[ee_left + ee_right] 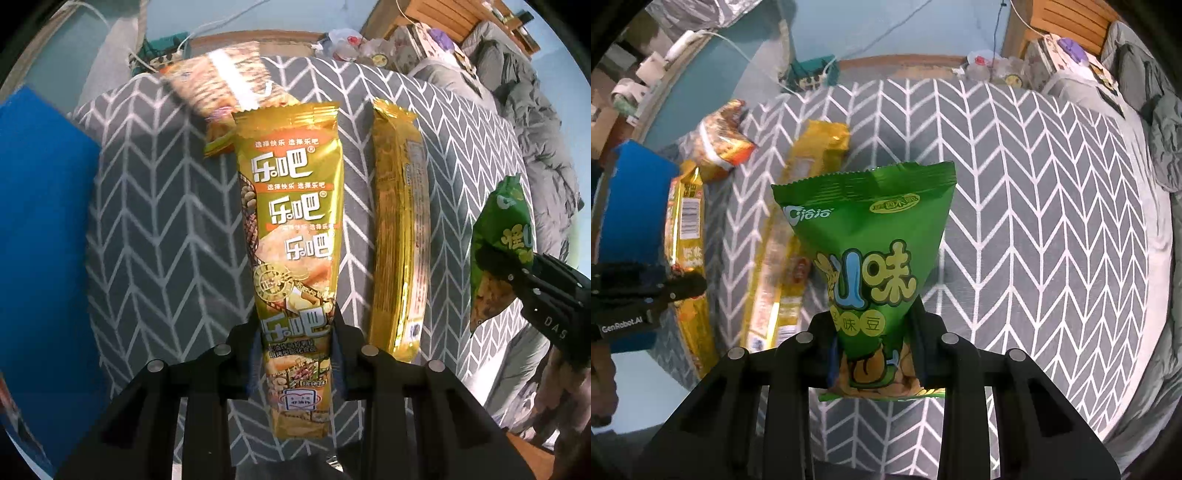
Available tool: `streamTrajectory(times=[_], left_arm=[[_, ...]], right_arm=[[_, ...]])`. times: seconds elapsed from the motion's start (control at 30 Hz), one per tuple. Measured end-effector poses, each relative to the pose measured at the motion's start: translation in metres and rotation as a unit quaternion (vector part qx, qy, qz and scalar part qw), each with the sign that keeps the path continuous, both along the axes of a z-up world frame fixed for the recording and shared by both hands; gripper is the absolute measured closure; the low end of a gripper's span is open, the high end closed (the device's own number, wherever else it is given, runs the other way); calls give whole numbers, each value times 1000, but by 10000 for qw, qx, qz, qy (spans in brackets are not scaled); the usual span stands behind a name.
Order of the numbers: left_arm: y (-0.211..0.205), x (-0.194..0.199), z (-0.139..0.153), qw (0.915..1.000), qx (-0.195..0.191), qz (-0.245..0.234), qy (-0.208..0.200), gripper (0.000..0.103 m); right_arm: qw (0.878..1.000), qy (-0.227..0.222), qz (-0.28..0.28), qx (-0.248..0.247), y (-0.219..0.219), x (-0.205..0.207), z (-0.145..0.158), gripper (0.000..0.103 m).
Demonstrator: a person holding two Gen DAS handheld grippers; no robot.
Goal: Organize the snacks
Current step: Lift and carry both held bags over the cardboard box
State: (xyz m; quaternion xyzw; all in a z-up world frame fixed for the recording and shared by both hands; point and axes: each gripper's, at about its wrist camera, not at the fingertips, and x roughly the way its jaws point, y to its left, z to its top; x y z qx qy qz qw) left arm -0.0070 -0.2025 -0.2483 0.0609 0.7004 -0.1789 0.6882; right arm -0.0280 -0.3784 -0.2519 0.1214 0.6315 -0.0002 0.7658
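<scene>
My left gripper (295, 354) is shut on a long gold snack pack (291, 229), which hangs lifted above the grey chevron cloth (155, 236). A second gold pack (400, 236) lies on the cloth to its right. An orange-brown snack bag (221, 92) lies at the far edge behind. My right gripper (873, 343) is shut on a green bean-snack bag (871, 251), also held off the cloth. In the right wrist view the left gripper (683, 286) shows at the left with its gold pack (685, 229), beside the lying gold pack (790, 243) and the orange bag (722, 140).
A blue box (40, 236) stands at the table's left edge, seen again as the blue box (631, 206) in the right wrist view. Cables and a power strip (809, 74) lie on the floor beyond. Grey bedding (524, 92) and a wooden shelf (458, 18) sit at the right.
</scene>
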Motion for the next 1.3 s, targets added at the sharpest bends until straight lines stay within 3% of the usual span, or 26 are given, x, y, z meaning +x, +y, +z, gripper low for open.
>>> streamTrajectory(times=[0.2, 0.73, 1.03, 1.3], left_arm=[[28, 7, 20, 9996, -152, 214, -50, 72], [110, 3, 90, 9944, -402, 691, -690, 72], [141, 3, 119, 9888, -527, 1097, -863, 72], [182, -1, 142, 9821, -602, 1406, -1095, 72]], right_arm=[[9998, -163, 122, 86, 12, -7, 28, 75], [9956, -522, 697, 342, 80, 15, 85, 75], [9877, -827, 1194, 573, 127, 36, 120, 75], [9785, -937, 1698, 703, 168, 52, 131, 75]])
